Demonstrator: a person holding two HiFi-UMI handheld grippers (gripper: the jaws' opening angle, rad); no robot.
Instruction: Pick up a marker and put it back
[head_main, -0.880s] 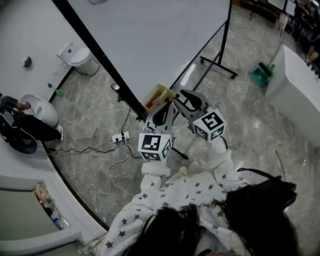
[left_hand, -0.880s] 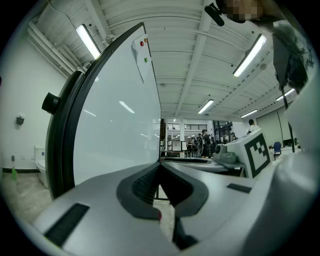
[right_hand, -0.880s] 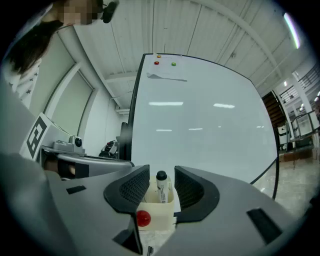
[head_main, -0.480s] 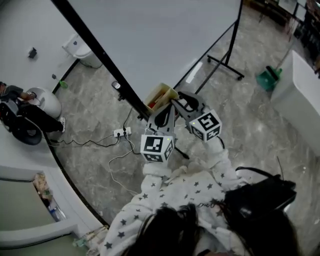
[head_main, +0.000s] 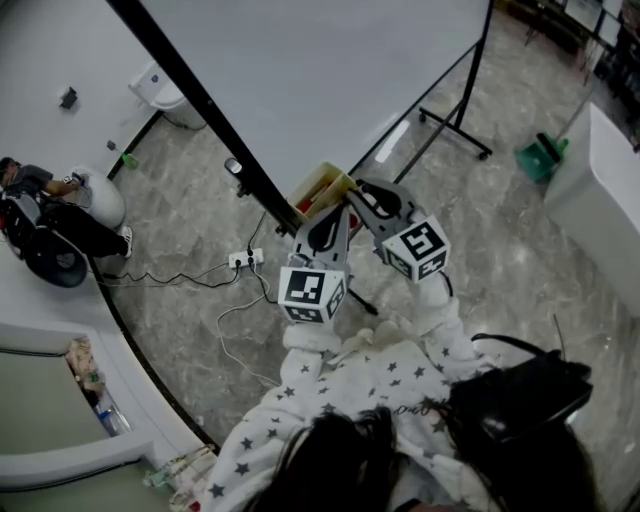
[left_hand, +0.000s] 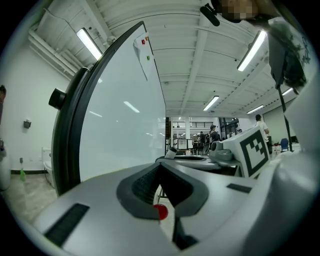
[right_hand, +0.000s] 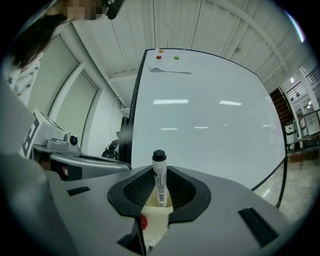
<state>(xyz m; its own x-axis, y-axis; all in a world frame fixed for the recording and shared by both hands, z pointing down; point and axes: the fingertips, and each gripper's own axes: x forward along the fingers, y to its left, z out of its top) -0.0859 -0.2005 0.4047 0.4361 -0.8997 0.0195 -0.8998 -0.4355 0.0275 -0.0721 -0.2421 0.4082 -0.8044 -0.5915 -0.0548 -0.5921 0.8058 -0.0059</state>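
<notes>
Right gripper (right_hand: 159, 192) jaws clamp the white marker (right_hand: 159, 172) upright, its foot just above the yellow box (head_main: 312, 188); left gripper (left_hand: 159, 185) jaws together, empty. Risk: marker catches the box rim on lowering, tilts in the grip and falls to the floor (head_main: 200, 250)

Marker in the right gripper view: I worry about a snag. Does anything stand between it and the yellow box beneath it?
Nothing visible does. The marker stands upright between the jaws of the right claw, its lower end meeting the yellow box. The left claw sits beside, not between.
</notes>
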